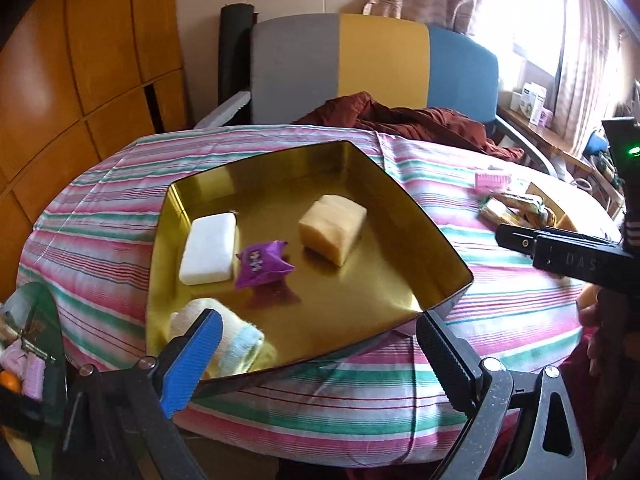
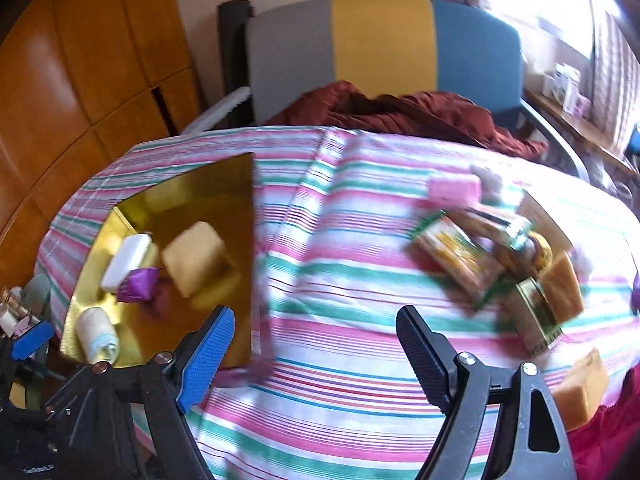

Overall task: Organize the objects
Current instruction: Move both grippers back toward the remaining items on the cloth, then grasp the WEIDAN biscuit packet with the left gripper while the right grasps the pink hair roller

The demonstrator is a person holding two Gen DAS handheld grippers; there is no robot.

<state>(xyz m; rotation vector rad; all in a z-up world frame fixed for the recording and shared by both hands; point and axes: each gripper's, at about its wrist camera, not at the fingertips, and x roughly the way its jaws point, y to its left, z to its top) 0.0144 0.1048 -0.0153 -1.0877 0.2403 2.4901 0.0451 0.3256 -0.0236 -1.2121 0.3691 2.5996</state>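
Note:
A gold tray (image 1: 400, 216) (image 2: 240, 184) lies on the striped cloth. In it are a white soap bar (image 1: 208, 254) (image 2: 126, 262), a purple wrapped packet (image 1: 262, 264) (image 2: 138, 284), a tan block (image 1: 332, 228) (image 2: 196, 256) and a rolled cloth (image 1: 236, 340) (image 2: 98, 340). My left gripper (image 1: 320, 334) is open and empty over the tray's near edge. My right gripper (image 2: 316, 328) is open and empty above the cloth, right of the tray; it also shows in the left wrist view (image 1: 560, 248). A pile of packets (image 2: 468, 256) (image 1: 512, 208), a pink block (image 2: 454, 190) and tan blocks (image 2: 562, 288) lie at the right.
A grey, yellow and blue chair (image 1: 372, 60) (image 2: 380, 40) with a dark red cloth (image 1: 400, 116) stands behind the table. Wooden cabinets (image 1: 80, 60) are at left. A small container of items (image 1: 24, 360) sits at the lower left. A tan block (image 2: 584, 384) lies near the table's right edge.

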